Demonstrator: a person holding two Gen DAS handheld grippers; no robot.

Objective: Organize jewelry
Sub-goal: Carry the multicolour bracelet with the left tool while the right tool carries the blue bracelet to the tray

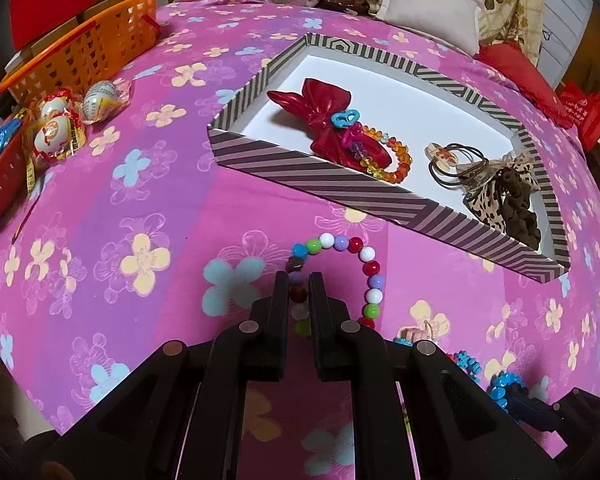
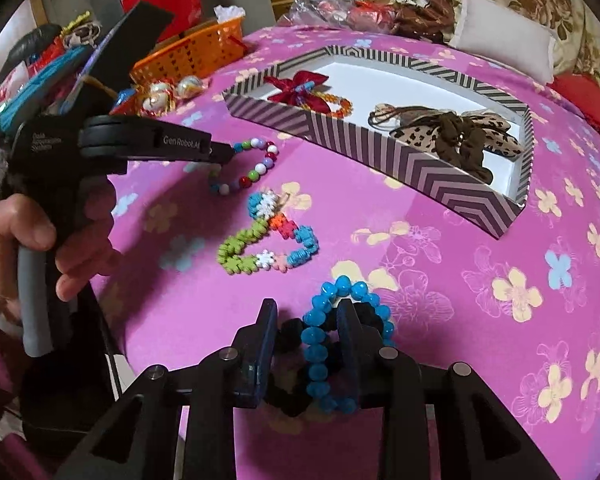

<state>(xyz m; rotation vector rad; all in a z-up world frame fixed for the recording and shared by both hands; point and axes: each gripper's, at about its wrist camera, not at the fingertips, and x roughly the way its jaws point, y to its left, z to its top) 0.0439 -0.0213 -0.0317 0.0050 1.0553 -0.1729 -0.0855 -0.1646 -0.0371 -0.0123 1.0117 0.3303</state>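
Beads of many colours sit pinched between the narrowed jaws of the left gripper [image 1: 299, 280]: they belong to a round-bead bracelet [image 1: 356, 268] lying on the pink flowered cloth [image 1: 140, 208], just in front of the striped box [image 1: 320, 178]. The rest of the loop curves out to the right of the fingers, on the cloth and outside the box.

Inside the box, on its white floor, lie a red bow [image 1: 328, 120] with a turquoise and pink clip on it, an amber bead bracelet [image 1: 396, 160] touching the bow, some dark hair ties [image 1: 456, 160] and a leopard-print bow [image 2: 460, 132] with a brown scrunchie [image 2: 464, 140] over it.

The right gripper [image 2: 308, 320] has its jaws spread. A blue bead bracelet [image 2: 320, 336] loops around its right finger, with a black one beside it between the fingers. Between this bracelet and the box lies a flower-bead chain [image 2: 268, 236] in green, blue, orange and white.

Left of the box stands an orange basket [image 1: 88, 52], with wrapped eggs [image 1: 60, 120] near it.
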